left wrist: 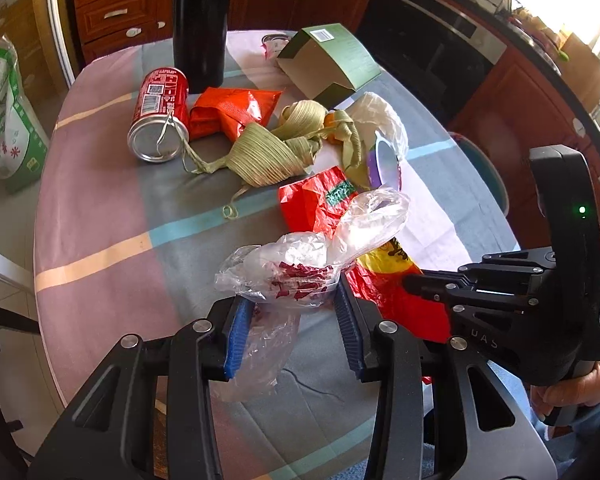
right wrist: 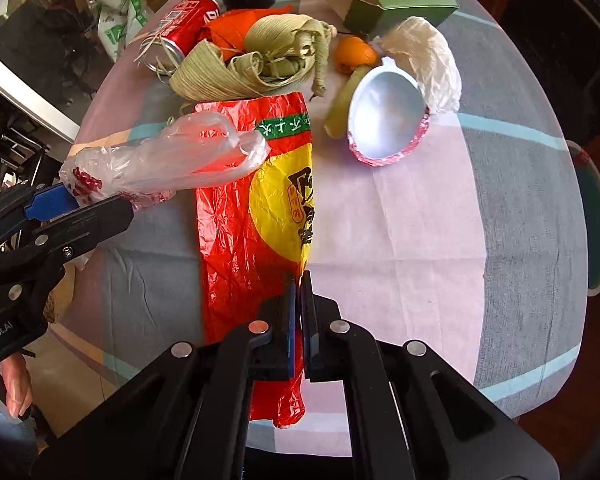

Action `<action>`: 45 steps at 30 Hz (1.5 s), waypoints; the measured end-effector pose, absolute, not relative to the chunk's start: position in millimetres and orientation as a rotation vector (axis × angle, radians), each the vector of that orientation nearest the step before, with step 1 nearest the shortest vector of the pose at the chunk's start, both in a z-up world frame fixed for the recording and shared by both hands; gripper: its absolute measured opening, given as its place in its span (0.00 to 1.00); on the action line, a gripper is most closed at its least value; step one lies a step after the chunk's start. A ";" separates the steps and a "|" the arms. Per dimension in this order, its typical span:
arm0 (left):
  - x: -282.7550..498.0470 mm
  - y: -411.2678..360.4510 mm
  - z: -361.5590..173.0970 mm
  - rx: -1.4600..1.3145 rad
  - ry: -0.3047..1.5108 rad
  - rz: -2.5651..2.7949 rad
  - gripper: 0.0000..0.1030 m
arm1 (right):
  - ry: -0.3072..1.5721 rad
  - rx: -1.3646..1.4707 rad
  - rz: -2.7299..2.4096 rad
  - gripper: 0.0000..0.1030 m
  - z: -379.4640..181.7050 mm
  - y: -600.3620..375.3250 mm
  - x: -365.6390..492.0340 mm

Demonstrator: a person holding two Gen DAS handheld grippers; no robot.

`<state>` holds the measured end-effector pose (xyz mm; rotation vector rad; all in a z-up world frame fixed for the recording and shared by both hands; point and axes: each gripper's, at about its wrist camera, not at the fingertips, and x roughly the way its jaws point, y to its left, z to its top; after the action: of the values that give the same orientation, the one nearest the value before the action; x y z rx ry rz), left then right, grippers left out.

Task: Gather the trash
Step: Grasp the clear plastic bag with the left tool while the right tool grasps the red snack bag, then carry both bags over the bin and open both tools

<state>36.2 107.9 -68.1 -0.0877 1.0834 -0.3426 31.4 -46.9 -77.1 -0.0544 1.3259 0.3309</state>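
Left wrist view shows the left gripper (left wrist: 290, 320) with its blue pads spread, one on each side of a crumpled clear plastic bag (left wrist: 300, 264) with red print; the bag sits between them but the pads do not look pressed onto it. Its long axis runs from those pads away to the far right, its far end lying over the red and yellow plastic bag (right wrist: 256, 208). That red bag lies flat on the table (left wrist: 100, 208) with its long axis running near to far, and the right gripper (right wrist: 299, 304) is pinched shut on its near edge, so each tool is already at its own piece. The coming move, as I judge it, turns on the overlap: lifting the red bag would drag the clear one unless the left pads close first.

Farther off sit dried leaf wrappers (left wrist: 268, 148), a red soda can (left wrist: 160, 116) on its side at far left, an orange packet (left wrist: 228, 110), a green carton (left wrist: 332, 60), a foil-lidded cup (right wrist: 384, 120), a white bag (right wrist: 432, 64), an orange peel (right wrist: 354, 54) and a tall black bottle (left wrist: 200, 20). None stands between the tools and their bags
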 end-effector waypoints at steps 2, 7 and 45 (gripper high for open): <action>38.4 103.9 -66.4 -0.091 1.082 -0.339 0.40 | 1.314 -0.044 0.330 0.02 -73.6 -54.1 34.7; 38.5 86.4 -55.6 -0.080 1.065 -0.353 0.40 | 1.281 -0.019 0.324 0.02 -59.2 -78.6 29.6; 102.8 -133.9 -7.2 0.135 1.025 -0.537 0.40 | 1.043 0.346 0.022 0.02 -15.7 -344.6 61.0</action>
<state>102.8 -133.9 -7.2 0.1353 1.0250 -0.5366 61.0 -344.6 -15.7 0.3455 1.0431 0.0221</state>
